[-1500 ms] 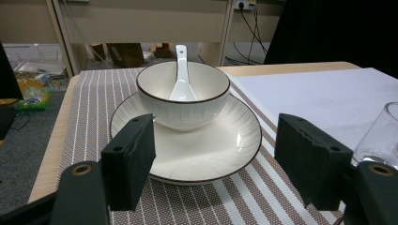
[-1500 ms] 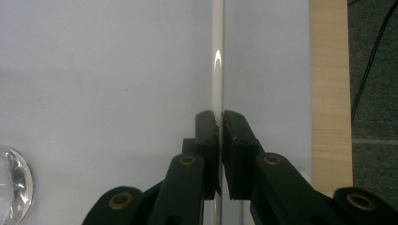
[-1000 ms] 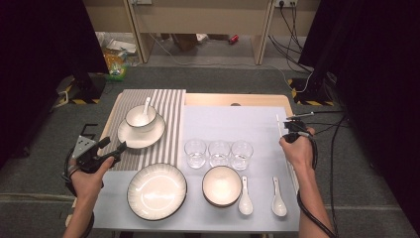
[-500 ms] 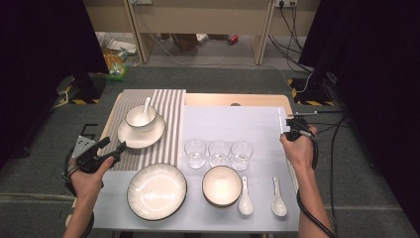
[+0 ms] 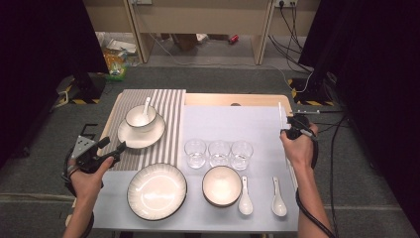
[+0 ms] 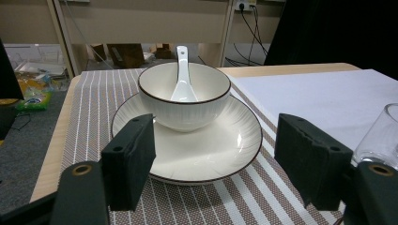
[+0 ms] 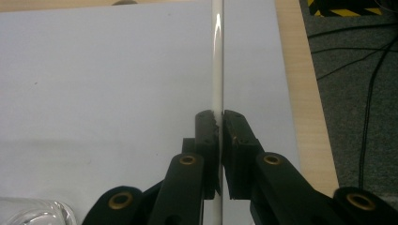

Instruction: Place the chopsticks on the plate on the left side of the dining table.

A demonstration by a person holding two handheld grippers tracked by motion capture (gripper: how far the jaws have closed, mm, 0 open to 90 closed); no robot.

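Observation:
My left gripper (image 5: 113,145) hangs at the table's left edge, open, its jaws (image 6: 216,159) wide apart and aimed at a white bowl (image 6: 185,101) with nothing between them. The bowl (image 5: 141,118) holds a white spoon (image 6: 182,79) and stands on a white plate (image 6: 225,154) on the striped mat (image 5: 168,119). My right gripper (image 5: 288,128) is at the right side of the white mat (image 5: 233,124). It is shut (image 7: 219,117) on a thin white rod (image 7: 217,56) that runs along the mat's right edge (image 5: 280,110).
Three empty glasses (image 5: 219,152) stand in a row mid-table. In front of them are a large plate (image 5: 157,191), a second bowl (image 5: 221,186) and two white spoons (image 5: 245,196) (image 5: 278,198). Cables trail on the floor to the right.

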